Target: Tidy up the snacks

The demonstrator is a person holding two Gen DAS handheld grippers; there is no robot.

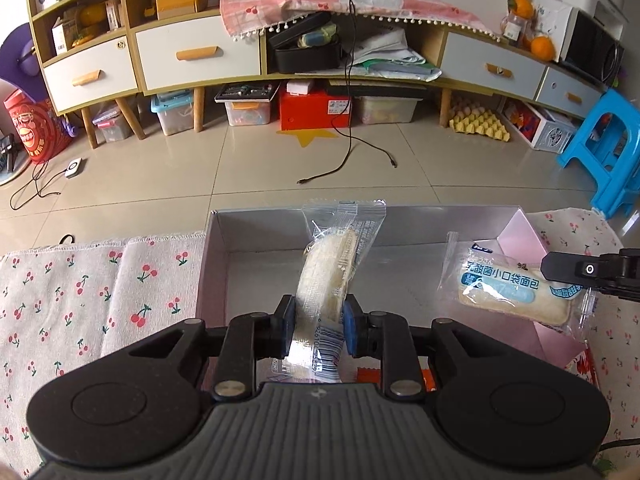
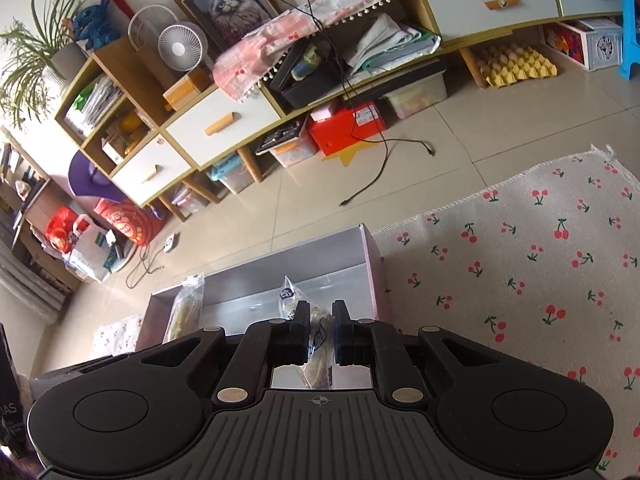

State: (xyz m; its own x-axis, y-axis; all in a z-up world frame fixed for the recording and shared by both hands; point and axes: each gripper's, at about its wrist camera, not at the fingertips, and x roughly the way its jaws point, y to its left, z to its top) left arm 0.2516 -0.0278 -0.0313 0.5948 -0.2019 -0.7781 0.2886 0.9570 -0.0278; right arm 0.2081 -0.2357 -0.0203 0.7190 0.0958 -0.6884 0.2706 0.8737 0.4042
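My left gripper (image 1: 319, 325) is shut on a clear-wrapped bread snack (image 1: 330, 268), held edge-on above the open pink box with a silver inside (image 1: 256, 268). My right gripper (image 2: 321, 334) is shut on a second wrapped bread snack with blue Chinese print (image 1: 516, 288), held over the box's right side; it also shows in the right wrist view (image 2: 318, 344). The left-held snack shows at the left of the right wrist view (image 2: 184, 312). The box (image 2: 340, 256) sits on the cherry-print cloth (image 2: 520, 264).
An orange packet (image 1: 368, 376) peeks out under my left gripper. Beyond the table are a tiled floor with loose cables (image 1: 348, 152), a long cabinet (image 1: 200, 60) with bins beneath, and a blue stool (image 1: 604, 152) at the right.
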